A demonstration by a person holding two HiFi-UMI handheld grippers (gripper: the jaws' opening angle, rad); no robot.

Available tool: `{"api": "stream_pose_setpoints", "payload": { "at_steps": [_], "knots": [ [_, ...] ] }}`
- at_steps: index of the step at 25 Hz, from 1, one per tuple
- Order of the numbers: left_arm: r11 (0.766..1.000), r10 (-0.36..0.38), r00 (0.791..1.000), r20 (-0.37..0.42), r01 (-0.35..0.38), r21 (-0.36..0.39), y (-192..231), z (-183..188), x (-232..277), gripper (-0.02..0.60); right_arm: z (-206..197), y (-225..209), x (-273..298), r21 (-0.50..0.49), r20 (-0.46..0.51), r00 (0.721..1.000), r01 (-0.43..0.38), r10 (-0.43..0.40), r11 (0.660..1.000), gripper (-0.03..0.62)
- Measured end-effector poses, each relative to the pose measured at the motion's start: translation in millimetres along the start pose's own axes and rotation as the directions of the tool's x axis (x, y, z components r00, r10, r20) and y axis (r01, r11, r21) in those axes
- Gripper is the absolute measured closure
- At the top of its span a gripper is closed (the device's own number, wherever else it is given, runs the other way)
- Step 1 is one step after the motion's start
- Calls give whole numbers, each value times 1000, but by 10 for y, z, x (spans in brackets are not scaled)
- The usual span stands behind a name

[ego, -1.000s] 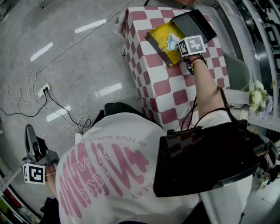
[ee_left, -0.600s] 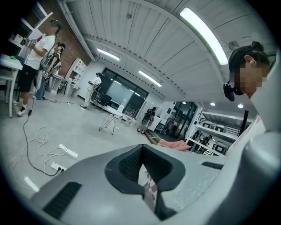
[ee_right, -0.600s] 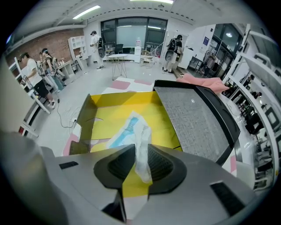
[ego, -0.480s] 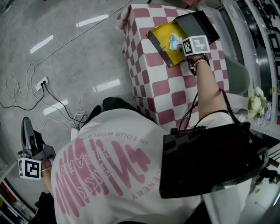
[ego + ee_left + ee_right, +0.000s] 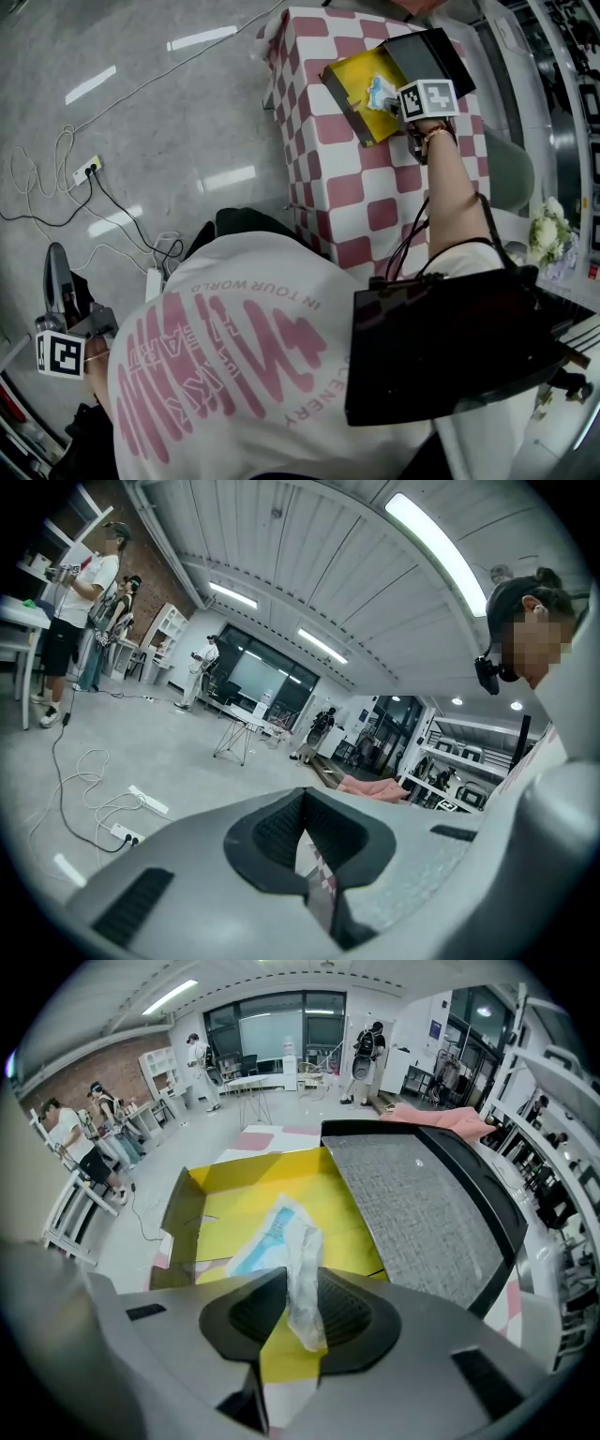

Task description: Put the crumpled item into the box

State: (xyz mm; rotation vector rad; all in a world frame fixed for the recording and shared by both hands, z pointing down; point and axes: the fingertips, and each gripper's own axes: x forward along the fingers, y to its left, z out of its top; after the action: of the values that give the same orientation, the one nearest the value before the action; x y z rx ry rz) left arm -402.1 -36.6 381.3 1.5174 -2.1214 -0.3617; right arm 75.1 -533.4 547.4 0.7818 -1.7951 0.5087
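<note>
An open box with a yellow inside (image 5: 354, 77) (image 5: 234, 1204) and a dark lid (image 5: 427, 49) (image 5: 412, 1204) lies on the pink-and-white checked table (image 5: 347, 187). My right gripper (image 5: 392, 97) (image 5: 300, 1283) points steeply down over it. The crumpled item, a white-and-blue plastic wrapper (image 5: 377, 89) (image 5: 292, 1241), hangs between its jaws and reaches down into the box. Those jaws have just been opening; a gap shows beside the wrapper, which rests against one pad. My left gripper (image 5: 58, 272) (image 5: 303, 803) is held low at the person's left side, shut and holding nothing.
White cables and a power strip (image 5: 86, 172) lie on the grey floor left of the table. A black bag (image 5: 450, 347) hangs at the person's front. White flowers (image 5: 548, 234) stand at the right. People and tables (image 5: 234, 728) stand far off.
The right gripper stays over the box while the wrapper sits a little lower inside it. The left gripper has drifted slightly down the picture.
</note>
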Motion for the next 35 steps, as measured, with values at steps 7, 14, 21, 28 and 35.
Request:
{"api": "stream_pose_setpoints", "payload": {
  "at_steps": [7,14,21,28,35],
  "knots": [
    [1000,6,999,-33,-6,6,-21,-36,4,574,-13,4,-12,25,2,1000,-18,18,1000,491],
    [1000,-18,998,-53,18,9,-66,-23,162,574,-5,-19,-23,55,52,999,-10,7,998,485],
    [999,-44,997,-57,45,19,-107,-6,275,574,-16,-51,-31,79,48,999,17,-21,997,462],
    [999,-51,997,-64,51,-9,-73,-60,325,574,-20,-81,-25,72,22,999,28,-29,997,433],
    [999,-43,997,-66,42,-16,-28,-19,373,574,3,-94,-27,112,38,999,21,-25,993,427]
  ]
}}
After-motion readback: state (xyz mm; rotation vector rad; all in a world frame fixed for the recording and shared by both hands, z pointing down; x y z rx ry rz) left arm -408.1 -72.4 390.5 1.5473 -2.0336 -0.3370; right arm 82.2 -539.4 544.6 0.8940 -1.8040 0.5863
